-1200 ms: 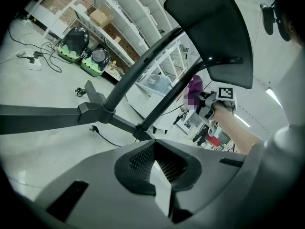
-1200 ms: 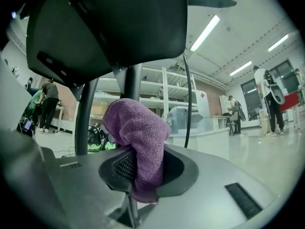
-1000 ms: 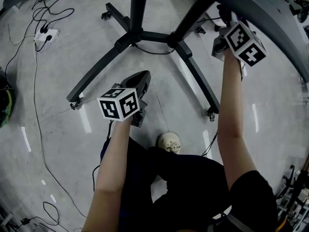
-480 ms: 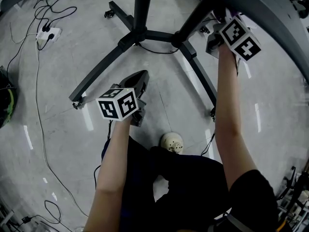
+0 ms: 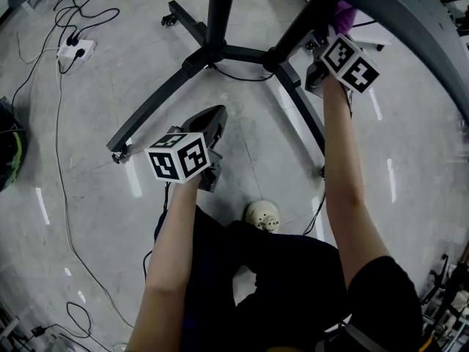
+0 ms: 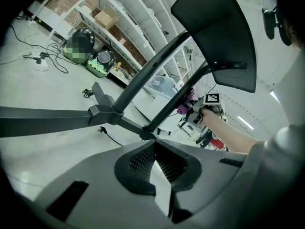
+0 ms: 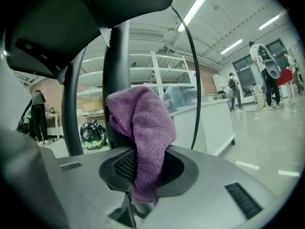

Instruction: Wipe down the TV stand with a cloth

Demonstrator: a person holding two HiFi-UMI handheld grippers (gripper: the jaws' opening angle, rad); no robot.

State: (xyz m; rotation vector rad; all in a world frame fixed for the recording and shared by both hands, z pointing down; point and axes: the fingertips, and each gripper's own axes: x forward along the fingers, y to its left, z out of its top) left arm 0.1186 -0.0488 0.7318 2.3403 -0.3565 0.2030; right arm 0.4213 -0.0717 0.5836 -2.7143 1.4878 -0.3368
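Right gripper (image 5: 327, 39) has slid up-left along the stand's (image 5: 192, 59) slanted post (image 5: 297, 24) in the last second. The purple cloth (image 5: 343, 11) now shows past its cube. Its jaws are clamped on the cloth, which is bunched up and seems pressed to the post. Left gripper (image 5: 211, 119) hasn't moved: it's low over the floor (image 5: 95, 218), jaws closed together on nothing. Reads as a wipe stroke running along the post, with the base legs probably still to do.
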